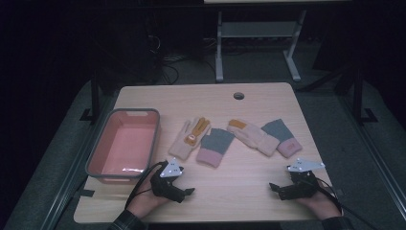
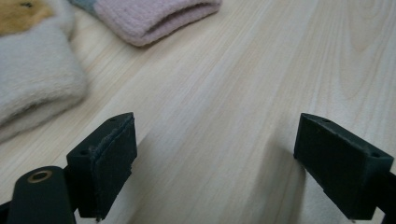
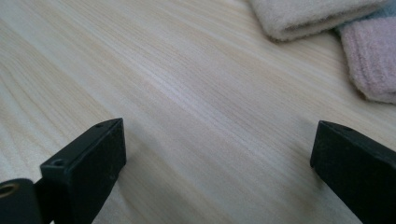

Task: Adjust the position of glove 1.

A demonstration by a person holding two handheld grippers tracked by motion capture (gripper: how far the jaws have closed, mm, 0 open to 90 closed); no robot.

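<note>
High view: two knitted gloves lie side by side at mid-counter, the left glove [image 1: 200, 140] and the right glove [image 1: 262, 137], each cream-bodied with orange patches, a grey band and a pink ribbed cuff; a grey-rimmed pink tub [image 1: 123, 144] of rigid plastic stands at the left, apart from both. The left claw [image 1: 187, 191] and right claw [image 1: 273, 187] rest near the front edge of the pale wood-grain counter [image 1: 239, 177], jaws spread and empty, well short of the gloves. Left gripper view: between the parted black jaws lies only bare wood; the fuzzy cream body of the left glove [image 2: 32, 88] and its pink cuff [image 2: 159, 18] sit beyond. Right gripper view: the jaws again stand wide with nothing between them; a cream glove edge [image 3: 308, 16] and a pink ribbed cuff [image 3: 373, 60] lie at the far right. Likely hazards: soft, limp knit may bunch or slide on the smooth counter under a shallow pinch; a claw may catch one layer only, leaving the glove dangling, or drag the neighbouring glove where the pieces nearly touch; a loose end may snag the tub rim.
</note>
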